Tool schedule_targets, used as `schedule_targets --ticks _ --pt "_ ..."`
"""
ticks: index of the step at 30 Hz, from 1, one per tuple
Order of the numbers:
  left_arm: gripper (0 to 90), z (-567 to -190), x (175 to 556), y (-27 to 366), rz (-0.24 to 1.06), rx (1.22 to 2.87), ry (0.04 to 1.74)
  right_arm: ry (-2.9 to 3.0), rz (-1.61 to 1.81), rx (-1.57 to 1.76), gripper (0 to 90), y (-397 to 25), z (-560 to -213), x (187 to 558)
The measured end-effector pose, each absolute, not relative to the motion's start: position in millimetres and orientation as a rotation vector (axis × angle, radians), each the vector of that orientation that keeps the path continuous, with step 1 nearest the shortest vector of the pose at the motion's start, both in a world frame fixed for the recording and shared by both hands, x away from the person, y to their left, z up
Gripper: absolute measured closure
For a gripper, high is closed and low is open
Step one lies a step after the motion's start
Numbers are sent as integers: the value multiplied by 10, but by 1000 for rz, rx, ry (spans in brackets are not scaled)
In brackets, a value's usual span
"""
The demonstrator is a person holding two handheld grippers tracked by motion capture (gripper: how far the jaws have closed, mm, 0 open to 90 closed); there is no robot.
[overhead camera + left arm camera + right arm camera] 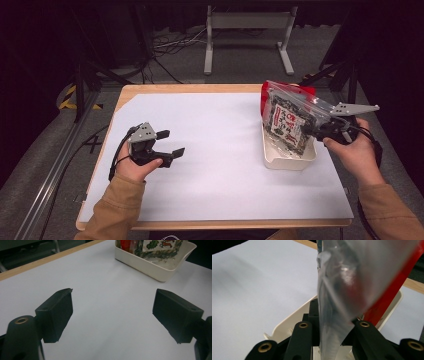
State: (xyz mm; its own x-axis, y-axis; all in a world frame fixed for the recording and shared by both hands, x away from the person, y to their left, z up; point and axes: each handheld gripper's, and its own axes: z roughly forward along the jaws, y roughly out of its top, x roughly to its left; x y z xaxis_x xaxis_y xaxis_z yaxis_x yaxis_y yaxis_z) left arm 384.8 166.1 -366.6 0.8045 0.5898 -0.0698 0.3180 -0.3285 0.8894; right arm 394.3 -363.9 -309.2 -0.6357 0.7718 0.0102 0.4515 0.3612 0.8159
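At the table's left, the left gripper (167, 143) rests with jaws apart — nothing between them. At the right, the right gripper (311, 129) is clamped on the bag's (289, 120) edge — bag standing in the tray (290, 161).

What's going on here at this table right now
A person holds a gripper in each hand at a white-topped table. The right gripper is shut on the edge of a clear plastic snack bag, which stands tilted in a shallow cream tray near the table's right side. The left gripper hangs open over bare tabletop, well apart from the tray, gripping nothing.
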Motion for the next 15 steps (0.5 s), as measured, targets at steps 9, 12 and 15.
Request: schedule_targets --ticks 9,12,15 --pt "171 -3662 3812 1699 330 1933 696 2219 1204 1072 758 -3702 -3182 3905" --pt "170 -3662 3803 1711 332 1936 701 2203 1219 1092 756 -3722 -3170 3914" --pt "170 -3679 3791 1723 343 1953 740 2172 1265 1121 750 -3748 -3155 3921"
